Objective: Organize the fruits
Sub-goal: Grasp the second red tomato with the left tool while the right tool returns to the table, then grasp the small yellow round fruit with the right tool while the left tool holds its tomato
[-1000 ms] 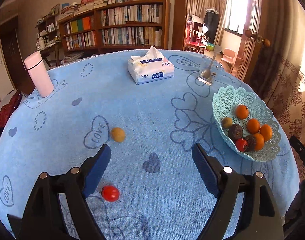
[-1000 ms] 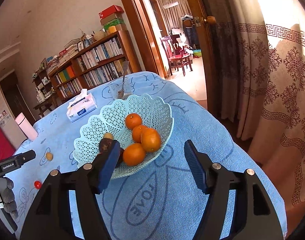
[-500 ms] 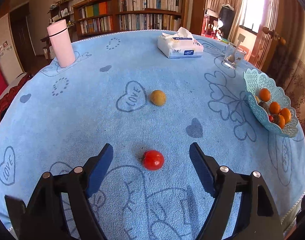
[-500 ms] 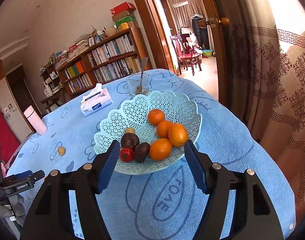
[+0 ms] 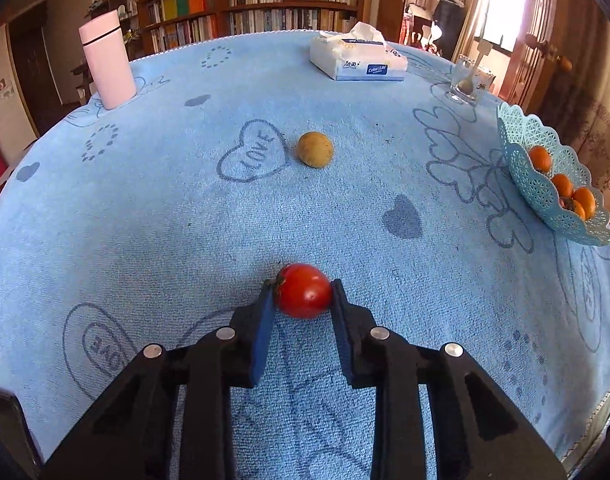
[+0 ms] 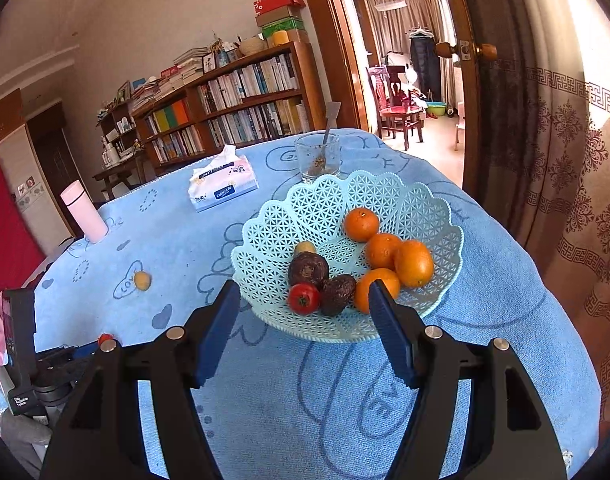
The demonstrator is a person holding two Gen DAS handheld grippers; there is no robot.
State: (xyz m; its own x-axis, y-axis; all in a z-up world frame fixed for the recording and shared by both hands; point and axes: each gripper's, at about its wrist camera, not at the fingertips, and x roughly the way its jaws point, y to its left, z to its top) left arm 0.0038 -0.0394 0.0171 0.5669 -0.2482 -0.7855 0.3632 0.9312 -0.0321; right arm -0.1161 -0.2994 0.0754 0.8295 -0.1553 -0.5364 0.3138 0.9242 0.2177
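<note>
Here the blue tablecloth (image 5: 145, 220) covers the whole round table. At its right edge sits the pale lattice basket (image 6: 385, 196), holding four oranges (image 6: 413, 263), two dark fruits (image 6: 308, 269), a small yellowish fruit and a red tomato (image 6: 303, 298). The right gripper (image 6: 301, 322) hangs just before the basket, its jaws spread wide on nothing. The left gripper (image 5: 303, 300) is clenched on a second tomato (image 5: 303, 290) down on the cloth. Beyond it, well apart, a tan round fruit (image 5: 315, 149) lies loose.
</note>
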